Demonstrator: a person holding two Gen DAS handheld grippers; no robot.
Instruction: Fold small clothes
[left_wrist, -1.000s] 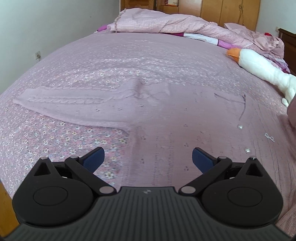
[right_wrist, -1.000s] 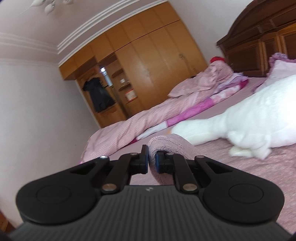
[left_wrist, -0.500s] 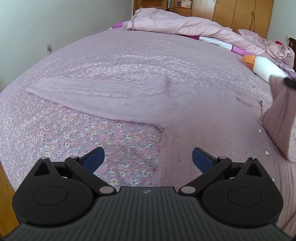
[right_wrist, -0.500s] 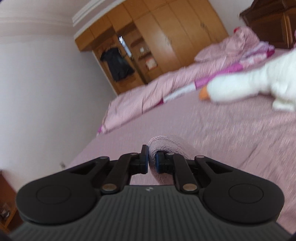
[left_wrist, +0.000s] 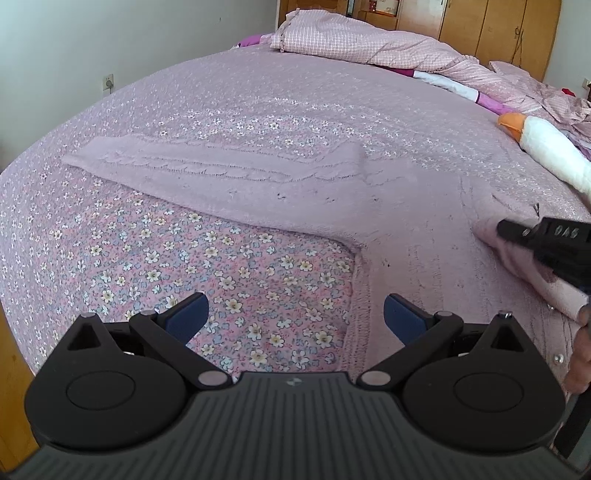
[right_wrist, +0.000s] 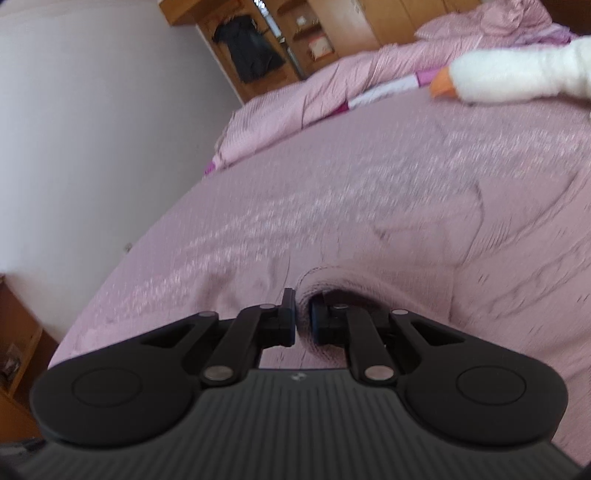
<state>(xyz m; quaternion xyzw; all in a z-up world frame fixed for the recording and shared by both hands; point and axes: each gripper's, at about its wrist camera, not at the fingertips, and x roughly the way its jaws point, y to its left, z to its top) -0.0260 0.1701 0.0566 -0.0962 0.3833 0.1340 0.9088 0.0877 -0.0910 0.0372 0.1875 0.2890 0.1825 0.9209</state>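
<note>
A wide bed (left_wrist: 258, 96) under a pale purple flowered bedspread (left_wrist: 155, 254) fills both of my views, with a rumpled pink checked quilt (left_wrist: 369, 48) heaped along its far edge in front of wooden wardrobes (left_wrist: 498, 33). Spread flat across the middle of the bedspread lies the pink knitted sweater (left_wrist: 406, 229), one cable-knit sleeve (left_wrist: 207, 166) stretched out to the left in the left wrist view and the body running toward the near right corner. A white stuffed goose (left_wrist: 546, 151) with an orange beak rests on the bed beyond the sweater, near the right edge. My left gripper (left_wrist: 295, 314) hangs above the sweater's hem edge and the flowered cloth, its blue-padded jaws spread wide with nothing between them. My right gripper (right_wrist: 303, 319) sits low over the sweater at the right side, jaws nearly together and pinching a fold of the pink knit, which bulges up in a small hump just ahead of the pads; they have just eased apart a little, with the cloth between them. The right wrist view is smeared by blur. A bit of my hand (left_wrist: 580, 350) shows at the right edge of the left view.
</note>
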